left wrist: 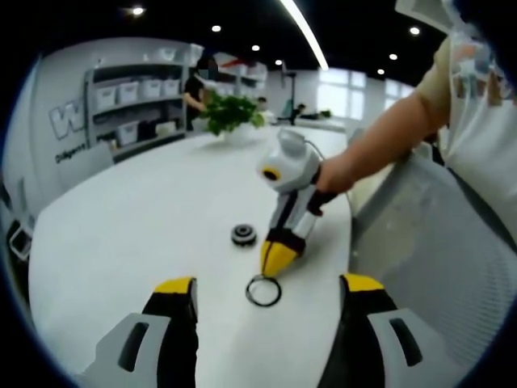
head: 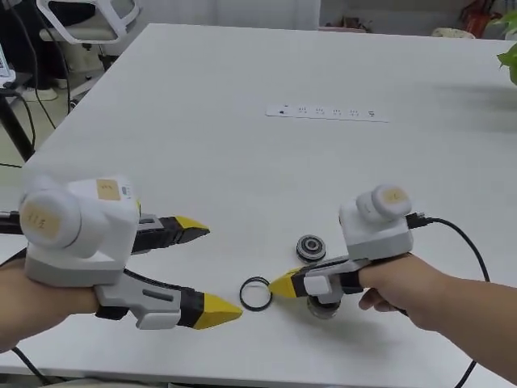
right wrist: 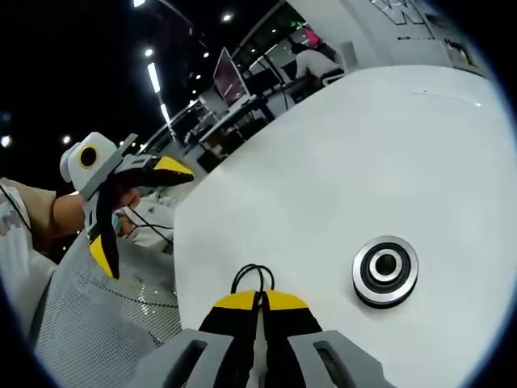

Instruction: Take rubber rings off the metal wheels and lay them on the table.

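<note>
A black rubber ring [head: 255, 293] [left wrist: 264, 291] lies flat on the white table [head: 242, 162]. My right gripper [head: 283, 284] [right wrist: 260, 301] is shut, and its yellow tips pinch the near edge of the ring [right wrist: 253, 278]. A metal wheel [head: 310, 246] [left wrist: 243, 234] [right wrist: 385, 270] with a dark rim stands free just beyond. Another round metal piece [head: 323, 309] sits partly hidden under the right gripper. My left gripper [head: 206, 268] [left wrist: 271, 284] is open, to the left of the ring and holding nothing. It also appears in the right gripper view [right wrist: 137, 210], as the right gripper [left wrist: 275, 259] does in the left one.
A white power strip [head: 327, 112] lies farther back on the table. A black cable [head: 460, 234] runs from the right gripper. The table's front edge is close below both hands. An office chair [head: 81, 20] stands off the far left corner, and a plant [head: 509, 56] at the right.
</note>
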The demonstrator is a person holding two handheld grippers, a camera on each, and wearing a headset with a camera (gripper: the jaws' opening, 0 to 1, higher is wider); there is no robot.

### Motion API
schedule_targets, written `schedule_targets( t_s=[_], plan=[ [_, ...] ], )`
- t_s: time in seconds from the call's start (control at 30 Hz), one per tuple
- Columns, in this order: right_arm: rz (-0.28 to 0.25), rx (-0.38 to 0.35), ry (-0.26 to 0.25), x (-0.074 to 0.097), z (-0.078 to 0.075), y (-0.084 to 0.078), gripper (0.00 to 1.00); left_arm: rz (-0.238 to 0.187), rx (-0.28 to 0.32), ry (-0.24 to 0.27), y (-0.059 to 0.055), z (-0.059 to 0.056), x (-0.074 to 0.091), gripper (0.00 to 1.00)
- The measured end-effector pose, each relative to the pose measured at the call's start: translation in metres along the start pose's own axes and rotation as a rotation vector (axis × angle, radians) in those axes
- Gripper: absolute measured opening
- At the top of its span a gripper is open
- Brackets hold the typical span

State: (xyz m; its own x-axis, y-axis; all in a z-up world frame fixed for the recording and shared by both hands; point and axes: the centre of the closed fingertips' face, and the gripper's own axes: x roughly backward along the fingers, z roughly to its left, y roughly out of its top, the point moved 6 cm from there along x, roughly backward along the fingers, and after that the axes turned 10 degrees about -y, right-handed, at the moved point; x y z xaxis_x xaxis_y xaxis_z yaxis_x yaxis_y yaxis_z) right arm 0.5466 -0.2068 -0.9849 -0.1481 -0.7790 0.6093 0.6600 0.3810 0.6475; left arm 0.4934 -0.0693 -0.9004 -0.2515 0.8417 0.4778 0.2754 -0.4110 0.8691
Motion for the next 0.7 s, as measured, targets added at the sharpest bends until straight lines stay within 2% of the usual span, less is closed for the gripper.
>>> schedule_targets(
  t_s=[0.37,0.7],
  plan=[
    [-0.017,0.01,-0.009,0.004,-0.001,0.002,0.05,0.004,0.004,0.002,-0.002,0.001,0.001,0.72],
    [-0.09,0.01,-0.013,0.024,-0.001,0.015,0.11,0.008,0.004,0.0,0.0,0.003,0.001,0.72]
  ],
)
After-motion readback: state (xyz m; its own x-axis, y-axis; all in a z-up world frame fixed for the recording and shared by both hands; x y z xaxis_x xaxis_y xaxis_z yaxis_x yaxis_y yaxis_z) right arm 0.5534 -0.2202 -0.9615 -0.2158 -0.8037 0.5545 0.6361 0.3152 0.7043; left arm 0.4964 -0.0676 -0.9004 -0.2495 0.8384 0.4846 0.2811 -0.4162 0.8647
